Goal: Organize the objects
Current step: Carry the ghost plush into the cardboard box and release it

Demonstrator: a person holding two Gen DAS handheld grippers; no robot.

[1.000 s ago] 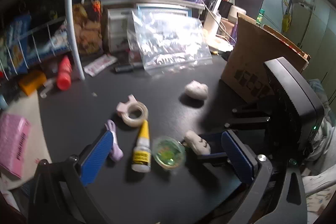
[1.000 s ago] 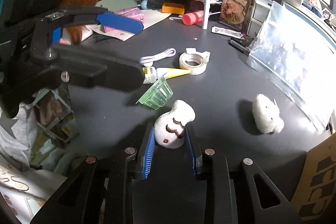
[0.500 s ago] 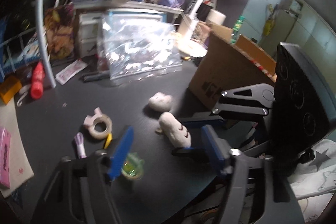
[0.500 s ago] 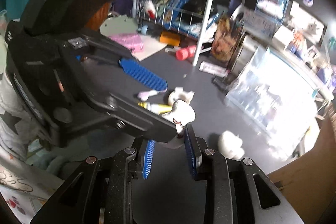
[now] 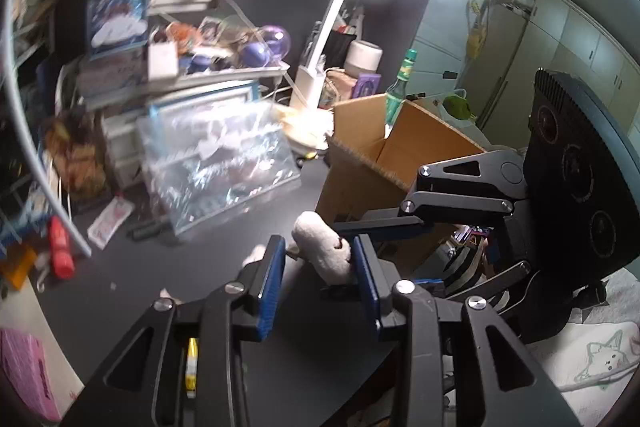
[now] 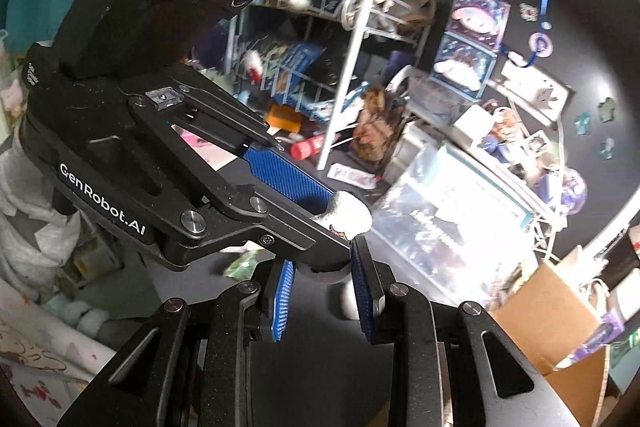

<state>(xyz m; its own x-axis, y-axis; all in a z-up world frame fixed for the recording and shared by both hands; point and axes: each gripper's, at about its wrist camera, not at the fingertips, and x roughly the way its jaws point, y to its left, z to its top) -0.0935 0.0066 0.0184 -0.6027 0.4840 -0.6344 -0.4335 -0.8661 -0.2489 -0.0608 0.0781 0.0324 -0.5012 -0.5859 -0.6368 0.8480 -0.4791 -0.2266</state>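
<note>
Two claws on one toy, so this is a mid-air meeting above the table (image 5: 208, 251). The plush (image 5: 320, 247) hangs clear of the desk, right in the mouth of the left gripper (image 5: 316, 245). Its blue pads (image 5: 272, 279) are drawn in to just wider than the toy. The right-hand pad looks to be against the fur and the other shows a sliver of dark gap, so it brackets the plush without clamping it, as far as I can see.

The right gripper (image 6: 322, 259) comes in across from the box side and has the toy's lower end. One of the left claw's fingers crosses in front of its jaws in the right wrist view and hides the contact. The narrow set of the jaws, with the white head poking up above them, reads as a pinch on the plush.

Now the geometry that matters. Seen from the left wrist, the plush's long axis runs roughly along the left fingers, tilted with its head away and to the left and its base back toward the right claw. The left pads sit either side of its width, which is good for a squeeze. The box (image 5: 400, 155) stands open just beyond and to the right, on the right claw's side.

My call is a handover or a drop in the box. If the right lets go before the left closes, the toy falls.
</note>
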